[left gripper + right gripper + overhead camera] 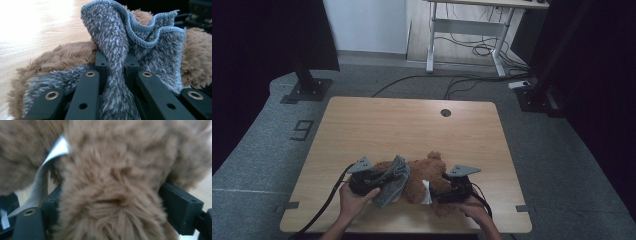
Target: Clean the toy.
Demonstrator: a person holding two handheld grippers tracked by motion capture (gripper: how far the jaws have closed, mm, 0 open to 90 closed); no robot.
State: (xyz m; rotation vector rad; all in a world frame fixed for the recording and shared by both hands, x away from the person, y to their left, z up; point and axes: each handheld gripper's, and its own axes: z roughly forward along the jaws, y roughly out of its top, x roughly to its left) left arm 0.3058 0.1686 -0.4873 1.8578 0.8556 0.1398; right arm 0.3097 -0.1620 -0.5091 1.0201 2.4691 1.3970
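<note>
A brown teddy bear point(424, 175) lies near the front edge of the wooden table point(412, 125), between the person's two hands. A grey fuzzy cloth point(393, 181) drapes over the bear's left side. The left gripper point(384, 179) has its jaws pinched tight on a fold of that cloth; in the left gripper view the grey cloth point(117, 62) rises in a twisted ridge straight out of the narrow slot between the black jaws, with the bear's fur point(60, 56) just behind it. The right gripper point(436, 196) sits at the bear's other side, beside a white tag point(427, 192). Its jaws stand wide apart (the right gripper view is blurred), with a thick part of the bear point(112, 192) between them and the tag point(53, 151) curling at the left; whether the pads press on the fur cannot be told.
</note>
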